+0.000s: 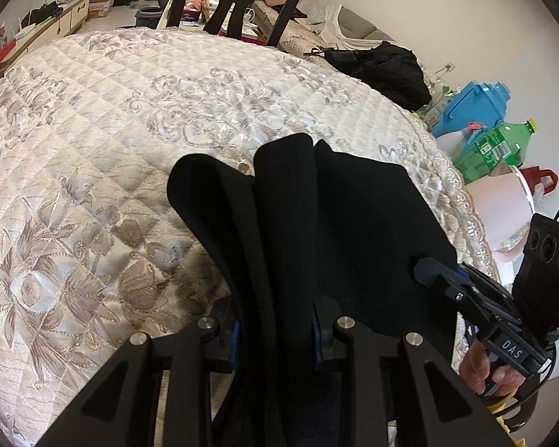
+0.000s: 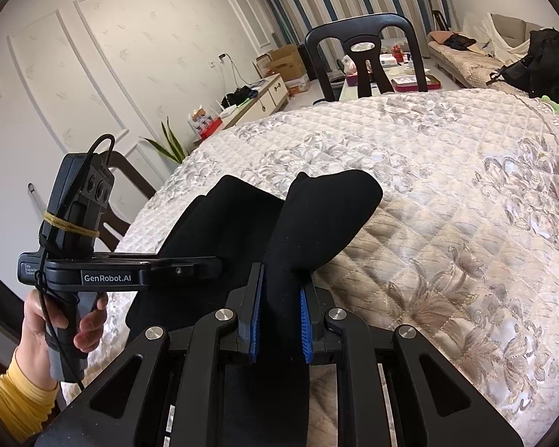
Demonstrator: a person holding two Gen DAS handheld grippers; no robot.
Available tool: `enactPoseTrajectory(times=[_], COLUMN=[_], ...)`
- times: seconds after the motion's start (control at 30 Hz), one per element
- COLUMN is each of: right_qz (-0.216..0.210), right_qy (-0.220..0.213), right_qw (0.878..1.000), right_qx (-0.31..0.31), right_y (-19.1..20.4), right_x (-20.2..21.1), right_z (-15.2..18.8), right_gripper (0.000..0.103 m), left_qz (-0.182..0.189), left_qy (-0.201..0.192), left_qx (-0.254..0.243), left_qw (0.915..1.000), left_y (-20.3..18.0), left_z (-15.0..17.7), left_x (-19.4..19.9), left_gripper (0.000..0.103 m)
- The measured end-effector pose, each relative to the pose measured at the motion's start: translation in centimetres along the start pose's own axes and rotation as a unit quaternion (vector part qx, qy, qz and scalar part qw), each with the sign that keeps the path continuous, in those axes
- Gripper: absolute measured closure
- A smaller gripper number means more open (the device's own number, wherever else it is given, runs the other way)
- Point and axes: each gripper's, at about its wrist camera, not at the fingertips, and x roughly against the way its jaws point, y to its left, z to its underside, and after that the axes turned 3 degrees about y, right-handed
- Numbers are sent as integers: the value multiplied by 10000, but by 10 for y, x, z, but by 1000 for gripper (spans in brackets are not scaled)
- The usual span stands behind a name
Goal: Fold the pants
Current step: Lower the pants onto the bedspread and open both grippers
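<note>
The black pants (image 1: 354,223) hang bunched over the near edge of a table covered with a quilted floral cloth (image 1: 111,130). My left gripper (image 1: 275,335) is shut on a fold of the pants, which drapes over its fingers. My right gripper (image 2: 279,320) is shut on another fold of the pants (image 2: 316,216) between its blue pads (image 2: 305,316). The right gripper also shows in the left wrist view (image 1: 428,272), pressed into the pants' right side. The left gripper shows in the right wrist view (image 2: 205,264), beside the pants' left side.
A black chair (image 1: 238,0) stands at the table's far side. A black bag (image 1: 387,67), a blue jug (image 1: 477,100) and a green bottle (image 1: 492,145) sit to the right of the table. A low cabinet (image 2: 257,97) and boxes line the far wall.
</note>
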Motion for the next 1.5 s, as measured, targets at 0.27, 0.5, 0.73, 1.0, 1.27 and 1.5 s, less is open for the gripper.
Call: enactPoseTrajectory(times=[0.27,0.5,0.73,1.0,1.27,1.5], right_qz=[292,590,815,1023,1240,1453], right_qy=[38,103,123,127,34,-182], right_qw=[9995,9982,9965,9945,9917,9877], right_qx=[95,63,143,203,352,539], right_y=[-2,-10,-13,-10,0,14], right_x=[-4,-7,-8,-9,-6,6], right_z=[3,7,10,13,17,24], right_gripper=[86,82,78,66,42,35], left_qz=[-287,-376,-797,-1076,-1259,-1449], left_qy=[15,-15,-164,-277,-416,-719], left_qx=[-116,-53,-414,-506,-444,-409], left_qw=[9995,9993,9958,9925,9902,9860], left_y=[3,8,0,2,-2,-10], left_z=[2,5,6,10,20,37], left_x=[-9,-13,-13,-11,-4,12], left_gripper=[59,46,34,19,17,17])
